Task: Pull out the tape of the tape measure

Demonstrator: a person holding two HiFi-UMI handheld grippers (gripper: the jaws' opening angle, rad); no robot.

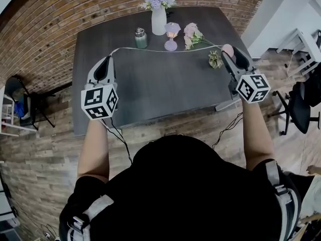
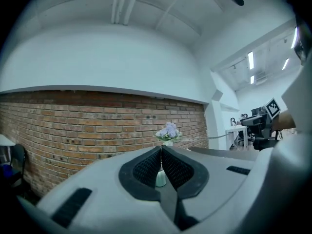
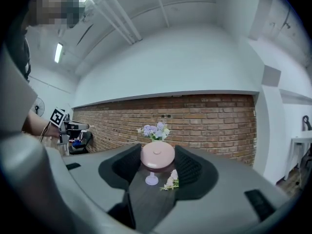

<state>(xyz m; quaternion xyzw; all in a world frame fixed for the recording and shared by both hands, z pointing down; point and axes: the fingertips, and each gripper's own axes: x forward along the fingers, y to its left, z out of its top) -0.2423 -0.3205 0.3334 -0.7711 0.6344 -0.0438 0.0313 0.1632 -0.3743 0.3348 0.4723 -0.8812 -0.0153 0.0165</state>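
A thin white tape (image 1: 165,50) stretches level above the dark table (image 1: 150,94), running between my two grippers. The left gripper (image 1: 110,57) is shut on the tape's end, which shows as a thin strip between its closed pads (image 2: 161,152). From there the tape (image 2: 209,138) runs off to the right. The right gripper (image 1: 228,53) is shut on the round pink tape measure case (image 1: 227,48). In the right gripper view the case (image 3: 157,156) sits between the two pads, filling the gap.
At the table's far side stand a white vase of lilac flowers (image 1: 158,14), a small metal jar (image 1: 140,38) and a pink table lamp (image 1: 172,35). Loose flowers (image 1: 193,34) lie near the right gripper. A brick wall (image 1: 45,29) lies behind, and an office chair (image 1: 301,102) stands at right.
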